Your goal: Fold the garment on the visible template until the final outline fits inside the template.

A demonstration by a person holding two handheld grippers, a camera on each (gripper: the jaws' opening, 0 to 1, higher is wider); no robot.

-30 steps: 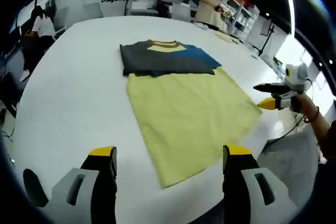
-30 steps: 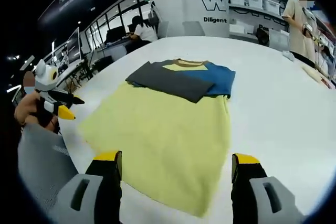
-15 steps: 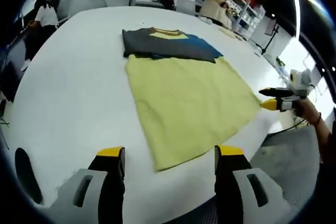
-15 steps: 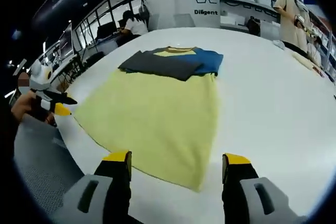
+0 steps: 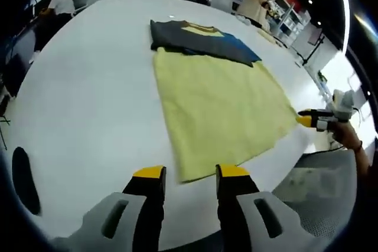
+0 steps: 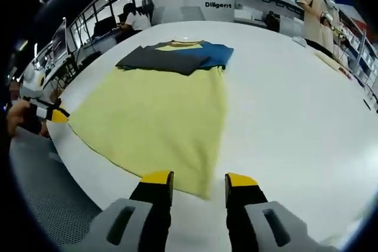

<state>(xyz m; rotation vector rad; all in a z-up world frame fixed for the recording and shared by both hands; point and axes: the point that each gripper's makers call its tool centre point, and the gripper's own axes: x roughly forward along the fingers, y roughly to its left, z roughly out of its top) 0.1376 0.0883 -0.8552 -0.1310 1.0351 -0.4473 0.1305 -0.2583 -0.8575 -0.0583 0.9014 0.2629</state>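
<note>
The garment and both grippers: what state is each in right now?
Garment: lying flat on the white table, both sleeves folded across the top, yellow body unfolded.
Left gripper: open, narrow gap, hem corner just ahead of its tips, gripping nothing.
Right gripper: open, narrow gap, at the other hem corner, gripping nothing.

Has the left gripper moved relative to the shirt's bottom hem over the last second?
Yes. The left gripper has closed in on the yellow shirt's near hem corner, and its jaws have narrowed; the corner now lies between the tips.
</note>
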